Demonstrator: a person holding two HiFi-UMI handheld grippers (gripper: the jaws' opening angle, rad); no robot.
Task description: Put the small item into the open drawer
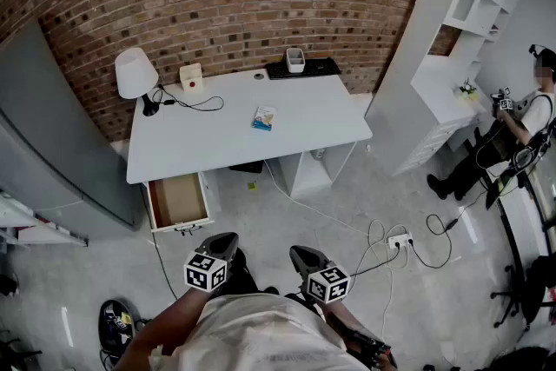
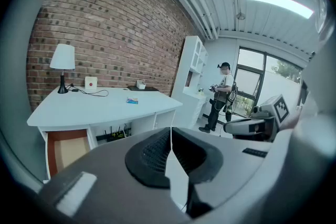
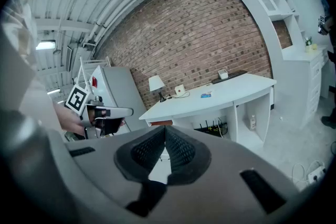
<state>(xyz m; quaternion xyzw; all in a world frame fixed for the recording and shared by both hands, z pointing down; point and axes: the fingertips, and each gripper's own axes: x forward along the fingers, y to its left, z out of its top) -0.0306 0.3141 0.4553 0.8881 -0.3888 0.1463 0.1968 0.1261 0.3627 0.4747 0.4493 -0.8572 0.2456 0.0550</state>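
The small item (image 1: pixel 264 117), a blue and white packet, lies flat near the middle of the white desk (image 1: pixel 313 122); it also shows as a small patch in the left gripper view (image 2: pixel 132 100) and the right gripper view (image 3: pixel 206 95). The open drawer (image 1: pixel 178 226) sticks out under the desk's left end, wood-lined and with nothing in it (image 2: pixel 65 147). My left gripper (image 1: pixel 228 237) and right gripper (image 1: pixel 300 251) hover side by side over the floor, well short of the desk. Both are shut with nothing held: the left (image 2: pixel 170 128) and the right (image 3: pixel 165 127) each have their jaws touching.
On the desk stand a white lamp (image 1: pixel 135 74), a white box with a red dot (image 1: pixel 191 77), a keyboard (image 1: pixel 302 68) and a white cup (image 1: pixel 295 59). A white shelf unit (image 1: pixel 452 39) and a person (image 1: pixel 521 135) are right. Cables and a power strip (image 1: pixel 400 239) lie on the floor.
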